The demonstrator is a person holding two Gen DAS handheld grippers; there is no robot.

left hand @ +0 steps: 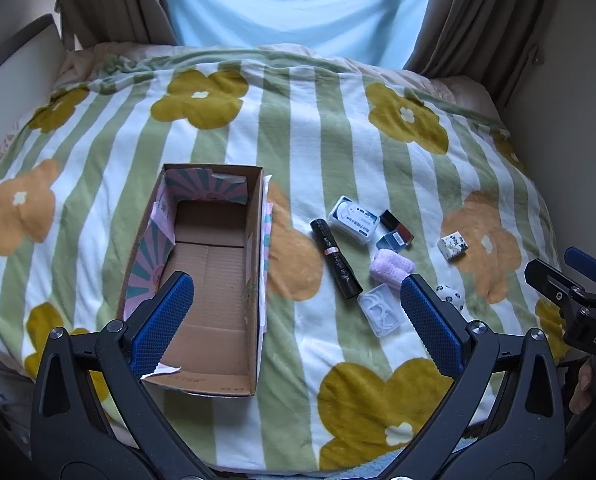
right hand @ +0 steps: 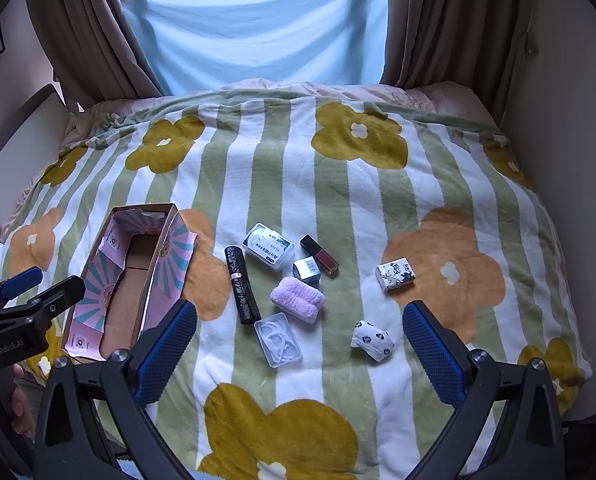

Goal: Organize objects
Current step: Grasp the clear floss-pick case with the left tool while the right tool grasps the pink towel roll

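Both sets of tongs wide apart, gripping nothing: left tongs [left hand: 293, 320] over the empty cardboard box [left hand: 205, 280] toward the bed's left edge, right tongs [right hand: 298, 344] above the scattered clutter mid-bed. Plenty to fumble here. Soft, puffy blanket [right hand: 358, 208], so risk of pinching fabric along with the clear case [right hand: 277, 340] or patterned sock [right hand: 372, 338]. Black roll [right hand: 241, 284] likely to roll away if nudged. Nail polish [right hand: 320, 256] touching the small silver box [right hand: 306, 272], easy to knock both.
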